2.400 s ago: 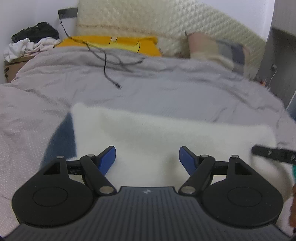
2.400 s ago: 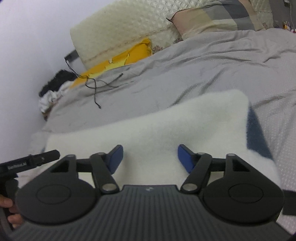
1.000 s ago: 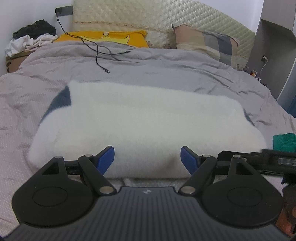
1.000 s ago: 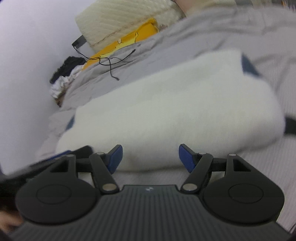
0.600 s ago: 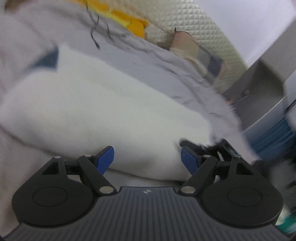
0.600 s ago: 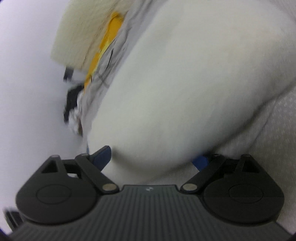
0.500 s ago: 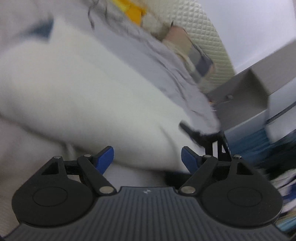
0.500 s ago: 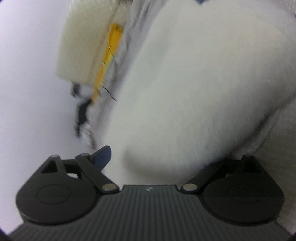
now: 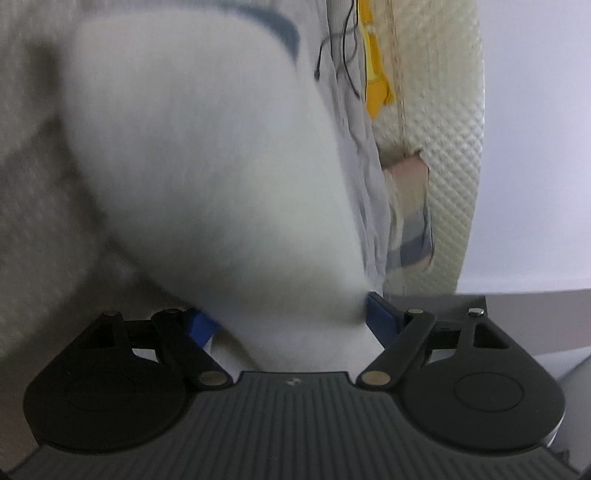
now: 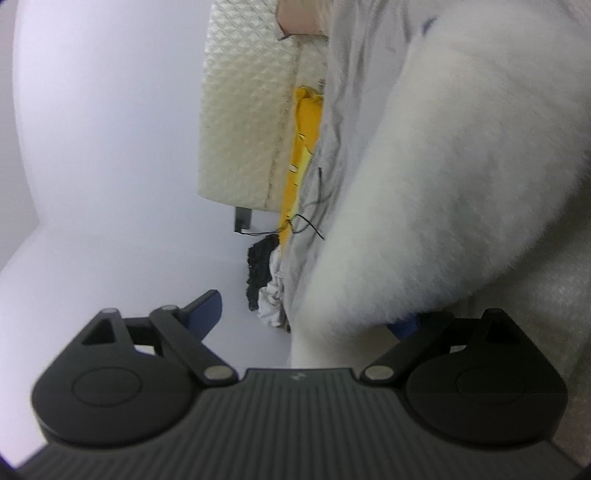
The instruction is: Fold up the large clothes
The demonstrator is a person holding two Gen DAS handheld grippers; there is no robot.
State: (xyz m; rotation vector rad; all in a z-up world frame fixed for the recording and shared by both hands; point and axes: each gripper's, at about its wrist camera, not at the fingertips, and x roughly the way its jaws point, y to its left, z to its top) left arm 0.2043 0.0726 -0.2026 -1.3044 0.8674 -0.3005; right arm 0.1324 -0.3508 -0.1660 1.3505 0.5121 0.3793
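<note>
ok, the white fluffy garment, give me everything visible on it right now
The white fluffy fleece garment lies as a thick, rounded folded bundle on the grey textured bedspread. It looks soft and plush, with a dark blue patch at its far corner. One end sits between the open blue pads of the left tool; the other end overlaps one pad of the open right tool. Blur hides whether either presses it.

A bulky white fleece garment (image 9: 207,155) — thick, fluffy, folded into a long padded bundle — lies on a bed's grey cover (image 9: 26,177), filling most of both wrist views. A dark blue patch (image 9: 284,29) shows at its far corner (the left wrist view catches it best). The near edge is blurred; one end sits between the left tool's (image 9: 291,325) spread blue fingers, the other inside the right tool's (image 10: 306,314).
</note>
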